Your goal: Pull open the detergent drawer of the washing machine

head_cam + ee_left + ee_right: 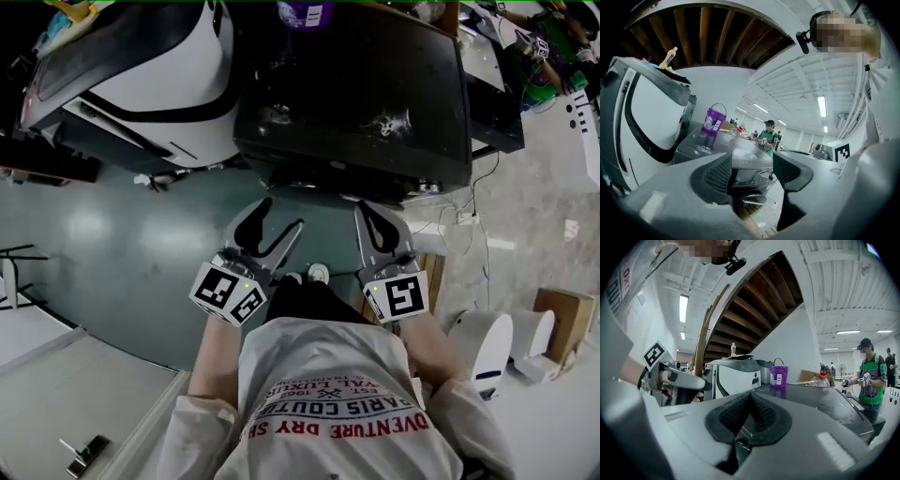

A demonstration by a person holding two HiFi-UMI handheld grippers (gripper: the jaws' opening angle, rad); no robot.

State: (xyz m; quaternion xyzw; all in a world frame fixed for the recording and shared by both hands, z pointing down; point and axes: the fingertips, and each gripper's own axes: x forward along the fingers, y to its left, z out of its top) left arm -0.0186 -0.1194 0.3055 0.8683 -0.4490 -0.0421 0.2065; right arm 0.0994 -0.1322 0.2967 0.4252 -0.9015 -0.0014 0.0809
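The dark washing machine (356, 94) fills the top middle of the head view, its front edge (337, 178) facing me. I cannot pick out the detergent drawer on it. My left gripper (274, 228) hangs just short of that front, jaws open and empty. In the left gripper view the machine's control panel (750, 174) shows in the gap between the pads of the left gripper (752, 172), still some way off. My right gripper (378, 228) is beside it to the right, shut with nothing in it. Its pads (761, 414) meet below the machine's dark top (820, 401).
A white machine (159, 84) stands against the dark one's left side. A purple bucket (302, 13) sits at the back of the dark lid. On the floor to the right are white cylinders (487, 342), a cardboard box (562, 319) and cables (473, 220). A person in a green vest (869, 376) stands beyond.
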